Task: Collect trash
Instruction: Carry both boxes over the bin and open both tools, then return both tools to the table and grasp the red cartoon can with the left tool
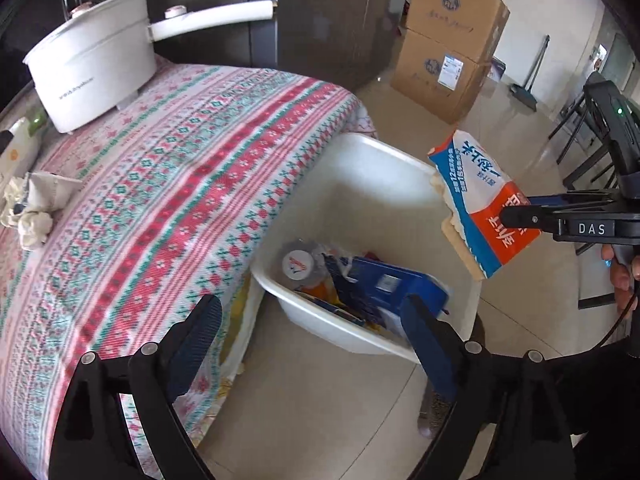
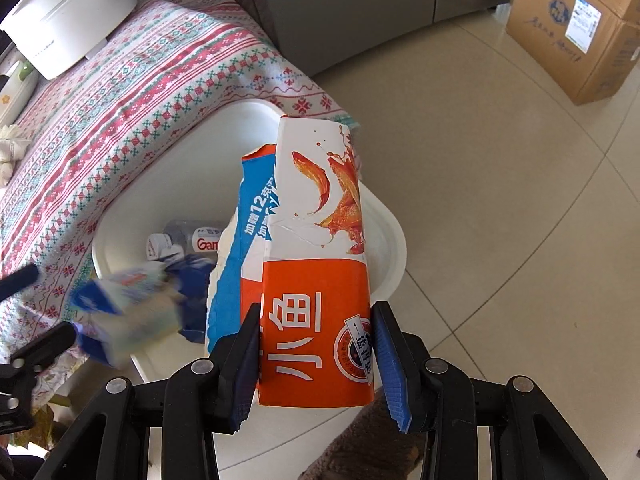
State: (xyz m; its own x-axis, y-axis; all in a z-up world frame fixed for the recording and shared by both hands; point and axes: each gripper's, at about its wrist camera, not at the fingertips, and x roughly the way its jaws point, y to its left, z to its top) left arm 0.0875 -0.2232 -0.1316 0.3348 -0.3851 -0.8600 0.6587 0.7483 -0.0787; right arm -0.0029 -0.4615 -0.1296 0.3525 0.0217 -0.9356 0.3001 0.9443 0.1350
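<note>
Beside the bench (image 1: 168, 184) with its patterned cloth, we see a white tub (image 1: 360, 168) on the floor, holding a bottle (image 1: 298, 266) and blue packaging (image 1: 384, 284). Our left hand-held gripper (image 1: 316, 324) hangs over the tub with its jaws spread wide and nothing between them. Our right hand-held gripper (image 2: 316, 356) clamps a torn orange, white and blue carton (image 2: 316, 280) above the tub. Crumpled tissues (image 1: 28, 208) lie on the bench near a white pot (image 1: 92, 72).
</note>
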